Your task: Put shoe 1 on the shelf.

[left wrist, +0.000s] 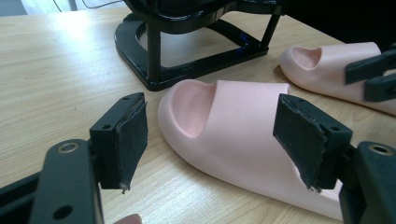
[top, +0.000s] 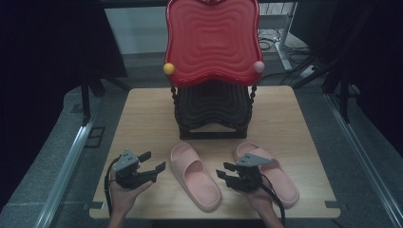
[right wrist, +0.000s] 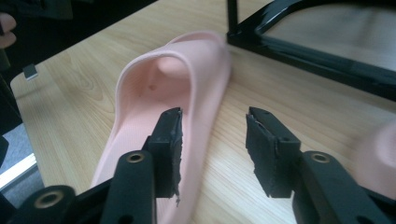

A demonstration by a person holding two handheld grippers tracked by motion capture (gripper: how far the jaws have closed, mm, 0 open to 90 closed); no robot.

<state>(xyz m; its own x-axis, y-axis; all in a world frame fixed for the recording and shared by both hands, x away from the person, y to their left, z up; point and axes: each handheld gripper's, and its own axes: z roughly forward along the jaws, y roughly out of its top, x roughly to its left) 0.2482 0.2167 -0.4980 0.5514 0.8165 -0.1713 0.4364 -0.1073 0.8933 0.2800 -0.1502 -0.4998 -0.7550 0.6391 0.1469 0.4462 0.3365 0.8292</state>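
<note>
High view: two pink slippers on table (top: 142,109) before black rack (top: 211,118); left gripper (top: 154,161) beside left slipper (top: 195,176), right gripper (top: 225,172) over right slipper (top: 280,183).
Left gripper view: jaws wide apart, framing left slipper (left wrist: 233,135).
Right gripper view: jaws apart, straddling slipper edge (right wrist: 196,93).
Probably pre-grasp; next: close on rim.

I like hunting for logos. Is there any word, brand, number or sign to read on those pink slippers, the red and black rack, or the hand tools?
None can be read: the two pink slippers, the red and black rack, the left gripper and the right gripper all show plain surfaces with no lettering.
</note>
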